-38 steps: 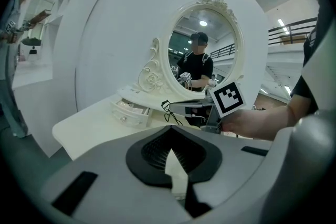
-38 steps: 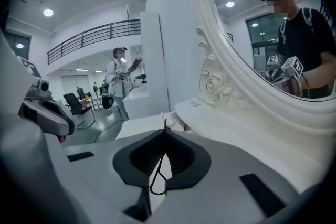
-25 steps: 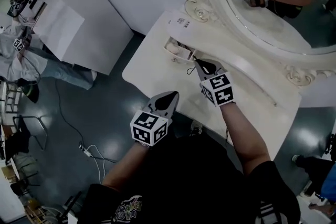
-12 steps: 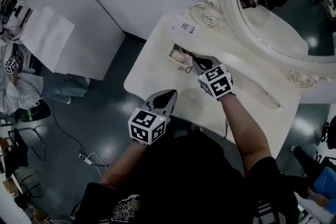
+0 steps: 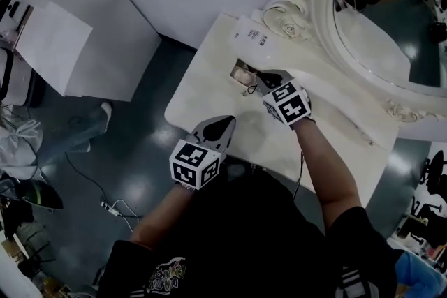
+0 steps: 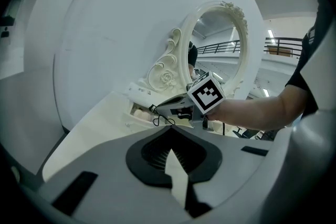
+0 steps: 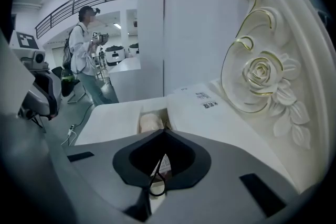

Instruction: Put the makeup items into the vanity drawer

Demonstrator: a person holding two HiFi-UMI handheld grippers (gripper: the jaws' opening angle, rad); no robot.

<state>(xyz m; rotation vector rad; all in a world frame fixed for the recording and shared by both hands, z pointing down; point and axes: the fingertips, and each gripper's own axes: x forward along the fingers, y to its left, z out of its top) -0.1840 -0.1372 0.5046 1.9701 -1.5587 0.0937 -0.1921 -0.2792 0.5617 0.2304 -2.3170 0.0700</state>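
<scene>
The open vanity drawer (image 5: 239, 67) is a small recess at the back left of the cream tabletop (image 5: 209, 91). A pale beige item (image 7: 149, 122) lies inside it. My right gripper (image 5: 260, 76) hovers at the drawer's right edge, jaws shut on a small item with a white label and a black cord loop (image 7: 156, 181). The loop (image 6: 159, 121) dangles under the jaws. My left gripper (image 5: 226, 124) stays at the table's front edge, shut with nothing in it. The left gripper view looks along its jaws (image 6: 170, 132) towards the drawer (image 6: 137, 111).
An ornate oval mirror (image 5: 377, 24) with a carved rose (image 7: 261, 73) rises just right of the drawer. A printed paper label (image 5: 253, 33) lies behind it. White partition walls (image 5: 84, 45) stand left. A person (image 7: 84, 55) stands far off; cables (image 5: 115, 204) lie on the floor.
My right gripper has edged closer to the drawer with the looped item still in it. The left gripper has hardly moved. The head view has shifted.
</scene>
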